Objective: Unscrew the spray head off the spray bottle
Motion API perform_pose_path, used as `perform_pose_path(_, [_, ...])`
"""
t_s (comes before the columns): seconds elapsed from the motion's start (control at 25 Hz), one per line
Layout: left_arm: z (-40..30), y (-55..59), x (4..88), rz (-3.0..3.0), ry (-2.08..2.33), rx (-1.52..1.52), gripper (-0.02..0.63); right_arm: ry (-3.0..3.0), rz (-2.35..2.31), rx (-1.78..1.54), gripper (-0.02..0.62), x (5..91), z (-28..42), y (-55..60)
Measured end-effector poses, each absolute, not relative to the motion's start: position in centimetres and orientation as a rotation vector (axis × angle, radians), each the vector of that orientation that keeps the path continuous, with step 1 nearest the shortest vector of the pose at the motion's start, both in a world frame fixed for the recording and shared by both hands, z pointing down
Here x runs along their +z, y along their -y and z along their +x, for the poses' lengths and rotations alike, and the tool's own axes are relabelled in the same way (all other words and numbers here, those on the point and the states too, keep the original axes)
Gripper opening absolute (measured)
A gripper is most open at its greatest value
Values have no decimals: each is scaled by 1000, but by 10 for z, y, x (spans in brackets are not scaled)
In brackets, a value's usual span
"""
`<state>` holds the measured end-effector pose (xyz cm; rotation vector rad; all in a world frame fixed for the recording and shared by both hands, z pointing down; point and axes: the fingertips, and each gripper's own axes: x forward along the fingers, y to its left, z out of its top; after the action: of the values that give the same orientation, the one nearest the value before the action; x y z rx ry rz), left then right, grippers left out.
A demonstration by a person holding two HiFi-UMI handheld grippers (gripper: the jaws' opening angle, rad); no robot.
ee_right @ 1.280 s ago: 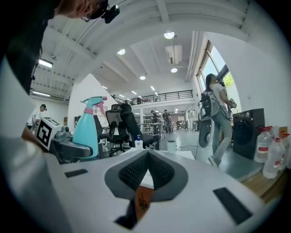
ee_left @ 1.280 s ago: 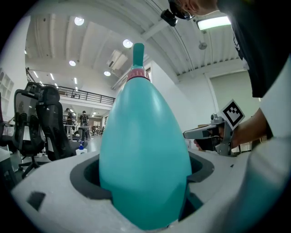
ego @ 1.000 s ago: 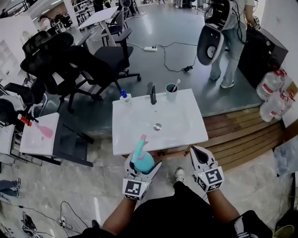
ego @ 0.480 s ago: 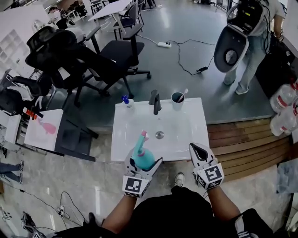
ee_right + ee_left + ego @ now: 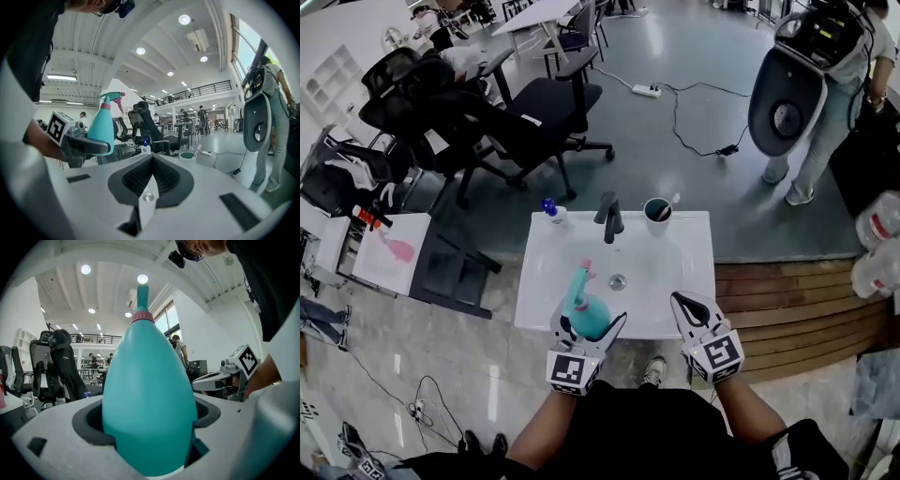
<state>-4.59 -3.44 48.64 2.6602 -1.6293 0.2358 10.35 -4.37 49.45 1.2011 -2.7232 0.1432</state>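
Teal spray bottle [image 5: 587, 319] upright, gripped round its belly by the left tongs [image 5: 587, 330], held above the front edge of the white basin [image 5: 680, 246]. Spray head [image 5: 582, 281] on top, pink collar [image 5: 142, 316] apparently seated, nothing touching it. Right tongs [image 5: 688, 307] closed on nothing, near the bottle's right side, apart from it. Step in hand, by my reading: bottle steadied, unscrewing not yet begun. Next move calls for the right tongs to open, rise to the collar, clamp and twist while the left holds firm.

Teal spray bottle [image 5: 589, 322], pink collar [image 5: 142, 317]; white sink [image 5: 675, 274]; black office chair [image 5: 548, 103].
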Motion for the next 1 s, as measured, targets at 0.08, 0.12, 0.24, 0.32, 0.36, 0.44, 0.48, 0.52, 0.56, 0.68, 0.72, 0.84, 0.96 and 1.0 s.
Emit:
perform_pose_path(0.08, [-46, 40, 483, 2658, 1649, 234, 463, 2732, 1189, 145, 5, 494, 104, 49])
perform_pose_path(0.12, [-47, 43, 481, 2660, 1657, 230, 463, 2736, 1185, 148, 5, 495, 103, 52])
perform_pose_path(0.24, [-52, 53, 482, 2670, 1670, 241, 463, 2749, 1175, 167, 5, 498, 98, 63])
perform_pose_path(0.32, [-60, 59, 484, 2665, 1682, 250, 463, 2756, 1165, 174, 5, 501, 91, 69])
perform_pose_path(0.36, [-64, 63, 485, 2662, 1685, 247, 463, 2757, 1161, 171, 5, 501, 88, 72])
perform_pose_path(0.44, [-72, 72, 487, 2660, 1677, 238, 463, 2756, 1158, 152, 5, 499, 80, 81])
perform_pose_path(0.48, [-75, 76, 488, 2663, 1669, 239, 463, 2756, 1162, 146, 5, 497, 76, 86])
perform_pose_path(0.52, [-79, 79, 488, 2667, 1660, 243, 463, 2756, 1171, 144, 5, 494, 72, 90])
perform_pose_path(0.56, [-82, 83, 488, 2673, 1648, 246, 463, 2755, 1185, 147, 5, 492, 69, 94])
perform_pose_path(0.68, [-93, 92, 495, 2690, 1594, 235, 463, 2752, 1228, 157, 5, 488, 56, 105])
perform_pose_path(0.72, [-96, 96, 500, 2700, 1573, 230, 463, 2750, 1242, 158, 5, 488, 52, 108])
perform_pose_path(0.84, [-108, 109, 497, 2733, 1533, 229, 463, 2746, 1285, 153, 5, 482, 37, 119])
perform_pose_path(0.96, [-121, 120, 492, 2758, 1490, 225, 463, 2732, 1324, 163, 5, 478, 22, 125])
perform_pose_path(1.0, [-125, 122, 494, 2763, 1473, 225, 463, 2726, 1335, 165, 5, 477, 17, 125])
